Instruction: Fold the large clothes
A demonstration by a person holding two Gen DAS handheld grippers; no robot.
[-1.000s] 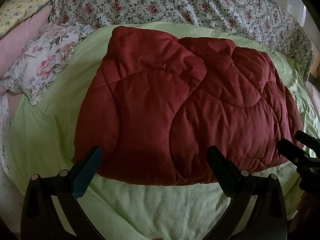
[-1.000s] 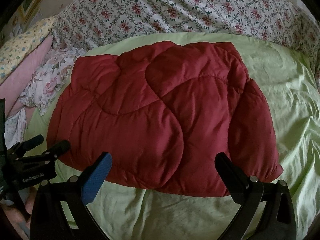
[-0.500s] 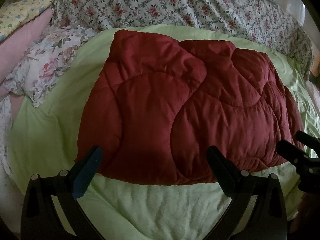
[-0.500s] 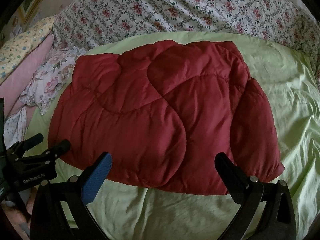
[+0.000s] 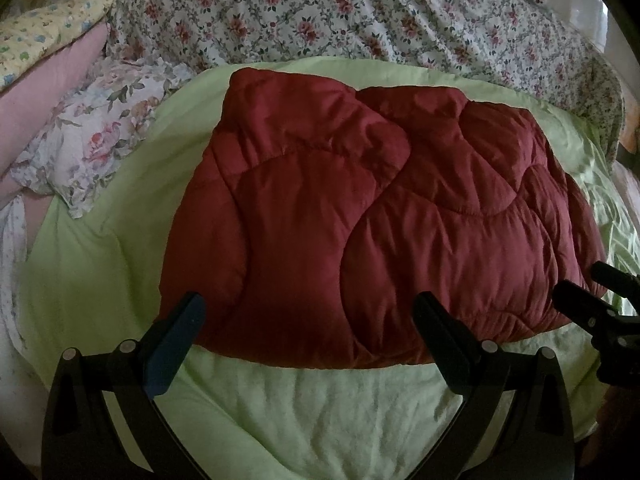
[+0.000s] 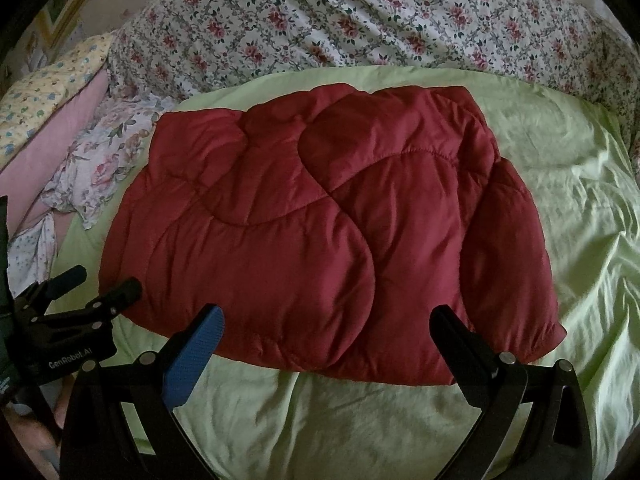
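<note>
Red quilted comforter (image 5: 360,220) lies folded into a puffy, rough rectangle on the light green sheet (image 5: 304,412) of the bed, with curved stitch lines across its top. Its near edge is rounded and bulging, running left to right just beyond both grippers; its right near corner (image 6: 552,332) sticks out slightly. Bare green sheet shows in a broad band near the grippers, a narrower strip on the left, and a wide wrinkled stretch on the right. Floral bedding (image 6: 360,16) is heaped along the far side, and a flowered pillow (image 5: 92,140) sits at the left, close to the comforter's far left corner. The left gripper (image 5: 308,316) and the right gripper (image 6: 326,330) both hover at the near edge, fingers spread wide apart and holding nothing.
</note>
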